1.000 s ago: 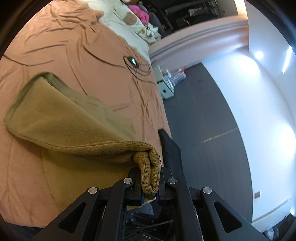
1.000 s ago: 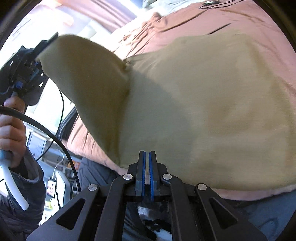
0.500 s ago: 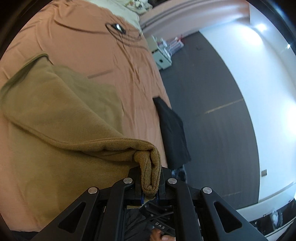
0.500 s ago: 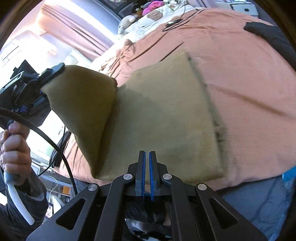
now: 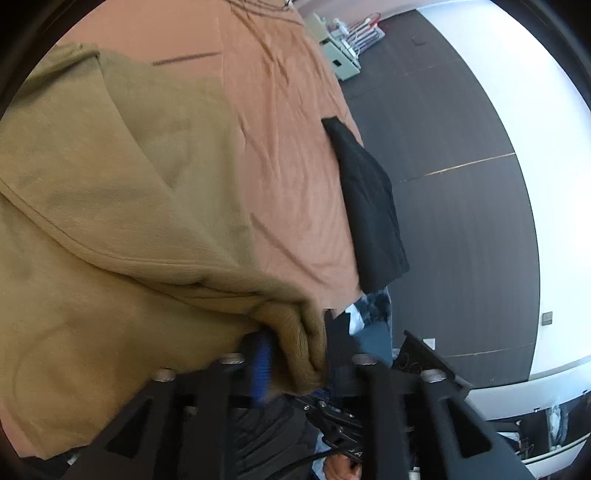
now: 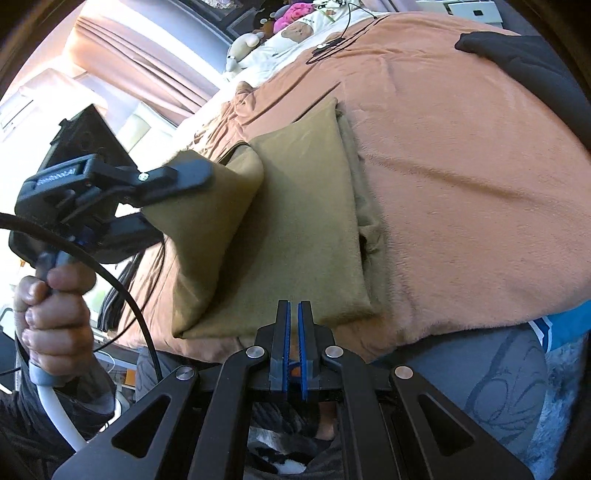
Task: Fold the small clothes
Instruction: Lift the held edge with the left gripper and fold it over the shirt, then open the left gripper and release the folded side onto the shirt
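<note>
An olive-brown garment (image 5: 110,221) lies on the orange bedspread (image 5: 288,147), and one side of it is lifted and folded over toward the rest. My left gripper (image 5: 293,328) has that side's bunched corner between its jaws. The jaws are opening, and a gap shows beside the blue pad (image 5: 260,354). In the right wrist view the left gripper (image 6: 184,184) holds that flap up over the garment (image 6: 306,221), with a hand (image 6: 55,306) on its handle. My right gripper (image 6: 294,314) is shut on nothing, just off the garment's near edge.
A black garment (image 5: 365,206) hangs over the bed's side, also seen at the far right (image 6: 517,55). Plush toys and pillows (image 6: 295,26) lie at the head of the bed, with a thin cable (image 6: 332,44) near them. Dark floor (image 5: 461,147) lies beyond the bed edge.
The left gripper carried the lifted corner across over the garment and lower, and its jaws have spread from a tight grip. The right gripper drew back to the near edge, still shut.
</note>
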Demonstrator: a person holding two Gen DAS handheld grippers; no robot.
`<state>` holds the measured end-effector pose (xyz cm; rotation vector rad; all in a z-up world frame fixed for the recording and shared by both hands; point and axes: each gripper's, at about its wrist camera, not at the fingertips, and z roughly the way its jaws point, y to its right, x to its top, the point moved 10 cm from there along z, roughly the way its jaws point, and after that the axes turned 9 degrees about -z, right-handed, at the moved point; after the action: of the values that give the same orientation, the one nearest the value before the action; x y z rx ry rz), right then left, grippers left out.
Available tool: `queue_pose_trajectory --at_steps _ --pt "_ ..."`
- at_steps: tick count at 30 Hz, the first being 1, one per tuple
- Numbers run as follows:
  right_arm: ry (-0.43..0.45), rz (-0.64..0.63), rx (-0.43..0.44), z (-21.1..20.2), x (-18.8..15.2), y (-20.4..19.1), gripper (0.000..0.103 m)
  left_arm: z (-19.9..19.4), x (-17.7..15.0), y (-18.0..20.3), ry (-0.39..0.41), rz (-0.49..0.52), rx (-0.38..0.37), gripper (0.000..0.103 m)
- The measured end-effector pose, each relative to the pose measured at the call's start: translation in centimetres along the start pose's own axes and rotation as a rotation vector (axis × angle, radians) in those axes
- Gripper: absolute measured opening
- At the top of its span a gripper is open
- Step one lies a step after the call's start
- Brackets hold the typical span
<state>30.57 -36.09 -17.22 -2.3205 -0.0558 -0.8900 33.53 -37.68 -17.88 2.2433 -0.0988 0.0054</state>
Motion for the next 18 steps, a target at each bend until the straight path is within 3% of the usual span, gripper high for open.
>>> queue_pose_trajectory --at_steps 1,2,4,15,18 --pt "-0.001 -0.001 0.003 -0.1 0.0 0.0 0.01 0.0 0.0 0.0 -0.001 -0.008 -0.017 0.059" --pt "0.0 -0.004 0.004 -0.1 0.0 -0.1 0.033 -0.2 0.2 0.0 0.007 -0.011 -0.025 0.072" --pt "0.019 -0.011 0.001 -0.4 0.2 -0.2 0.061 -1.0 0.3 -0.5 0.034 -0.005 -0.017 0.081" --pt "0.027 -0.049 0.002 0.7 1.3 -0.3 0.061 -6.4 3.2 -7.9 0.156 -0.141 0.053 0.081" --pt "0.013 -0.05 -0.032 1.7 1.7 0.1 0.058 -7.0 4.1 -9.6 0.179 -0.188 0.066 0.081"
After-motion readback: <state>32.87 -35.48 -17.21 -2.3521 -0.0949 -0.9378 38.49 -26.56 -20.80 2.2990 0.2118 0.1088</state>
